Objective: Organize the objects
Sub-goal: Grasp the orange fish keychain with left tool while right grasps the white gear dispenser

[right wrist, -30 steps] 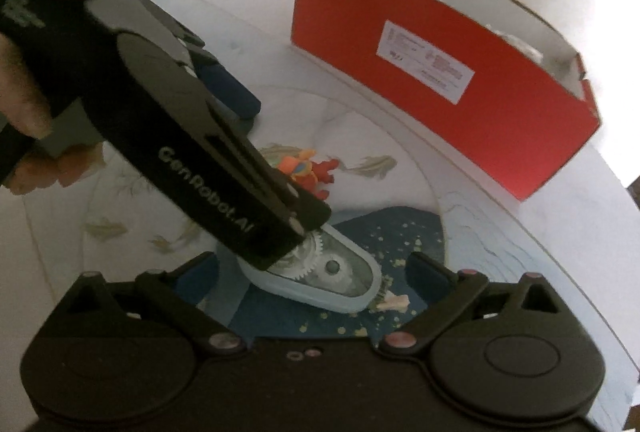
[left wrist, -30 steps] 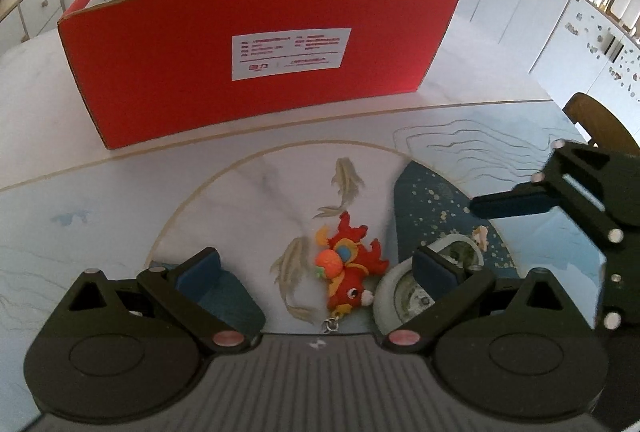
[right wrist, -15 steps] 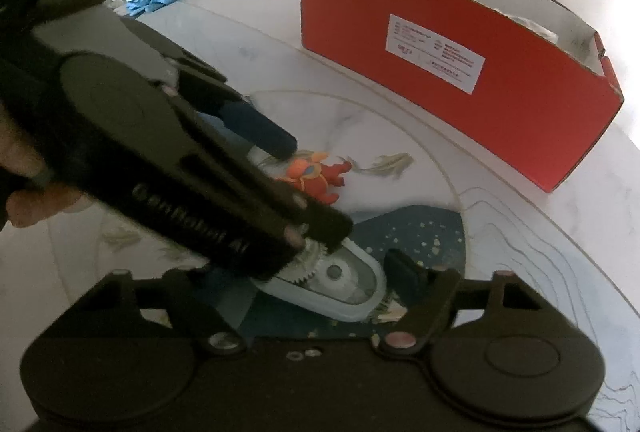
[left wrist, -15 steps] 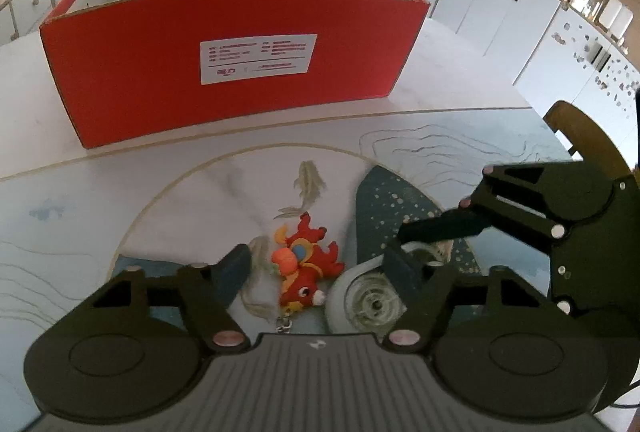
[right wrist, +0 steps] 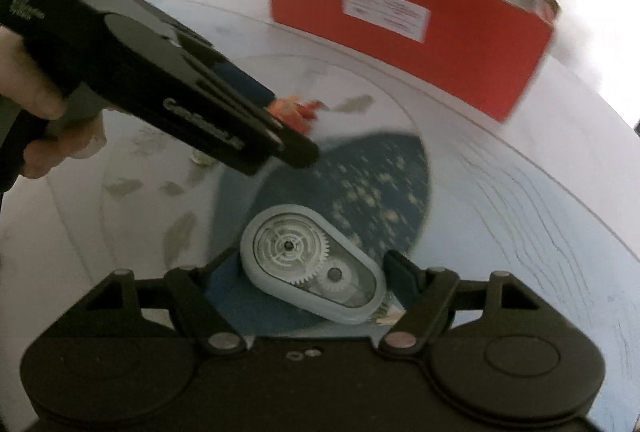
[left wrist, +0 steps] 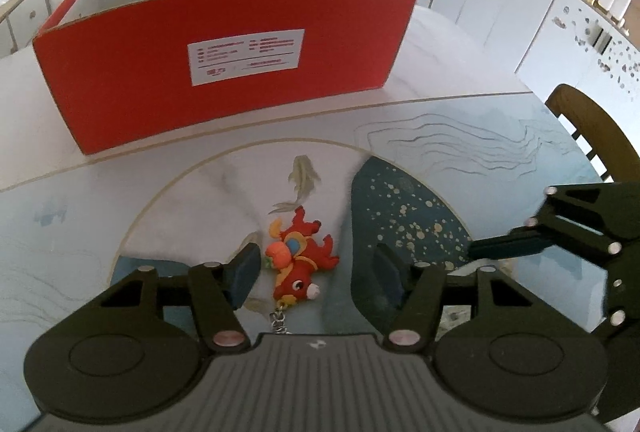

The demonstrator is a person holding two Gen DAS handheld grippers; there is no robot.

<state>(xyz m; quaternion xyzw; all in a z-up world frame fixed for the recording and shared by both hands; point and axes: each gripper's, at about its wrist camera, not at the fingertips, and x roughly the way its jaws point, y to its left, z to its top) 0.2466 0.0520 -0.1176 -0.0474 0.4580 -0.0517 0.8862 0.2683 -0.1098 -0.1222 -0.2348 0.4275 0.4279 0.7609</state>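
Left wrist view: red fish keychain toy (left wrist: 301, 264) lies on the bench (left wrist: 460, 151) between the fingers of the left tongs (left wrist: 316, 272). Jaws closing; left pad looks at or very near the toy's orange fin, right pad stands clear of it with bench showing between. Not yet a grip. Short chain (left wrist: 280, 320) trails from the toy toward the camera.

Right wrist view: grey correction-tape dispenser (right wrist: 314, 264), clear window and gears facing up, sits between the fingers of the right tongs (right wrist: 312, 272). Right pad touches or nearly touches the narrow end; left pad is partly hidden behind the round end, so contact there cannot be told. Frame is motion-blurred. Dispenser lies diagonal to the jaws.

Red open box (left wrist: 224, 79) stands beyond both items on the bench, well apart from them, with some pale things already inside; judged the likely destination.

Risks, as judged:
- Toy sits off-centre toward the left pad. One-sided contact may push or spin it before the other pad arrives; a soft, lumpy body may be pinched by a fin only and slip on lifting.
- Chain could drag or snag.
- Dispenser's smooth rounded shell, taken diagonally, may rotate or squirt out under squeeze.
- Both tongs work close together; right tongs' finger shows just beside the left tongs. A collision could knock either item.
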